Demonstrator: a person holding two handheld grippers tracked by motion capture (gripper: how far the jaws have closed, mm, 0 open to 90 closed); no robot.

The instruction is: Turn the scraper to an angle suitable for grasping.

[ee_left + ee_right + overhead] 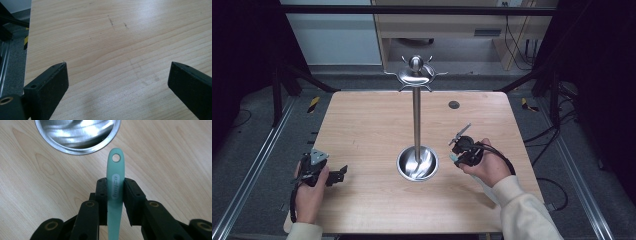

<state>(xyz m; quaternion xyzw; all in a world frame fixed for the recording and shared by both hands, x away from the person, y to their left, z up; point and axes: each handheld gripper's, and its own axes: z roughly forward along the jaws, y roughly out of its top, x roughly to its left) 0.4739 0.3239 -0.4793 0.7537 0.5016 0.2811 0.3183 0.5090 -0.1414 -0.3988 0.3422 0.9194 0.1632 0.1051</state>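
One wooden surface is seen from above, w/ two hand-held tongs, one per hand. One metal stand is set at the centre: one upright pole, one round dish base nr the near-middle, one domed top w/ several small hooks at the far end.

The left tongs are held at the near-left corner, well apart from the stand. In the left gripper view the jaws are spread wide over bare wood, w/ nothing between them.

The right tongs are held just right of the dish base, at the near-right. In the right gripper view one pale green utensil handle is clamped between the pads; the jaws are closed to a narrow gap on it. One round hanging hole is seen at the handle's tip, and one oval logo patch lower down. The tip is pointed toward the rim of the dish base, nr it but not touching. The utensil's other end cannot be made out.
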